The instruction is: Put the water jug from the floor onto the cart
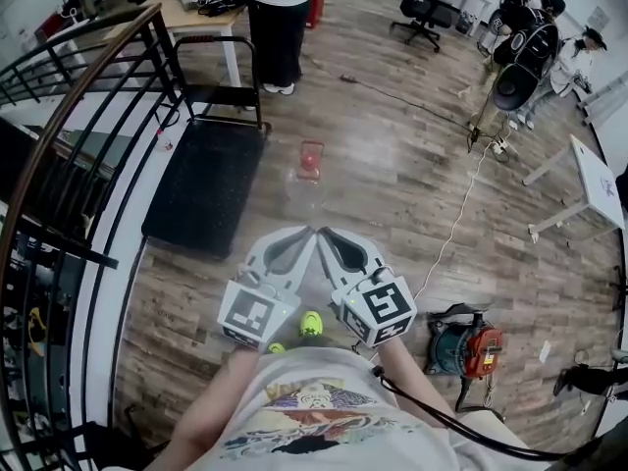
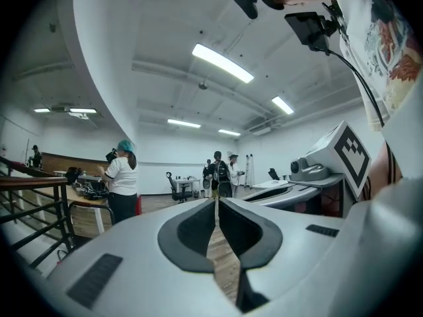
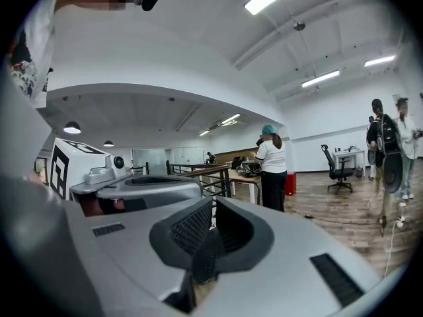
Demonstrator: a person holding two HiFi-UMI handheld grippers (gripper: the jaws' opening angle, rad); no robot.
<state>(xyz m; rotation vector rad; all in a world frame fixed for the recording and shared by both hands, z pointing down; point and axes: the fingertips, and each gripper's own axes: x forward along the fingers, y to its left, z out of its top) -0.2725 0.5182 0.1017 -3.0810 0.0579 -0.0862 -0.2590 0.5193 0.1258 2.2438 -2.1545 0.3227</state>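
Now we stand on the wooden floor (image 1: 392, 194) with both tools held out level in front of us. At the far left is a black railing (image 1: 59, 165), and to the right of it lies the platform cart (image 1: 201, 189), with a bare black deck and its push handle at the far end. Our left gripper (image 1: 304, 235) has its jaws pressed together and nothing is between them.

Just beyond the tips, a little further from us, the water jug (image 1: 311, 162) stands upright on the floor. It is clear, with a red cap, and it is near the right edge of the cart but apart from it. Our right gripper (image 1: 327, 235) is also closed and empty, close beside the left one. Further to the right a white cable (image 1: 461, 214) crosses the boards, and a small red and teal machine (image 1: 466, 346) sits near us.

We judge that the jug will be stiff but smooth and rounded, so the jaws may slip on its wall. We cannot tell how full it is, but if it holds water it will be heavy for one claw. We think the best hold is on the narrow neck under the cap, with the second gripper steadying the body lower down.
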